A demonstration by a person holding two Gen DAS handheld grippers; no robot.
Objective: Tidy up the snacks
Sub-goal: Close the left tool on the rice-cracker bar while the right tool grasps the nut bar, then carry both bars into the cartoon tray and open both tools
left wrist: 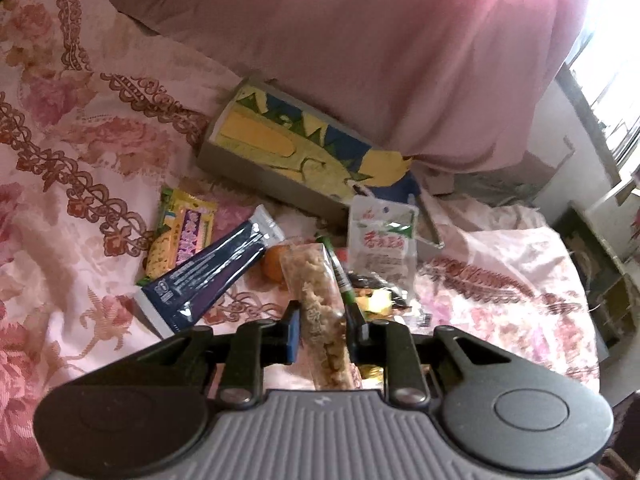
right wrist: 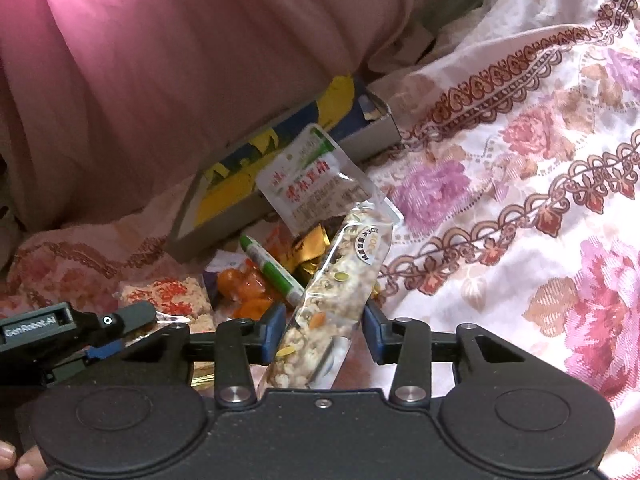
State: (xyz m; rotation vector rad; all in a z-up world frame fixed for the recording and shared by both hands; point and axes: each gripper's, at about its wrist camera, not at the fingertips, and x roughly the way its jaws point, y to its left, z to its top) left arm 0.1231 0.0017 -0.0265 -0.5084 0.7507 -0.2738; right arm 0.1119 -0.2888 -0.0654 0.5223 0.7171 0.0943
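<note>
My left gripper [left wrist: 325,326] is shut on a long clear-wrapped puffed rice bar [left wrist: 316,312], which sticks forward between the blue pads. My right gripper [right wrist: 325,330] is shut on a clear packet of mixed grain and seed snack [right wrist: 336,304], tilted up to the right. A heap of snacks lies on the floral bedsheet [left wrist: 80,184] in front of both. It includes a white pouch with red writing [left wrist: 380,244] [right wrist: 308,184], a dark blue packet [left wrist: 212,276], a yellow and purple packet [left wrist: 180,236], a green and white tube [right wrist: 276,272] and orange pieces [right wrist: 240,284]. The right wrist view shows the left gripper [right wrist: 132,330] at its left edge.
A flat cardboard box with yellow and blue print [left wrist: 280,148] [right wrist: 240,184] lies behind the heap, against a bulky pink duvet [left wrist: 400,40]. The patterned sheet [right wrist: 520,200] stretches off to the right. Fingertips of a hand [right wrist: 16,464] show at the bottom left.
</note>
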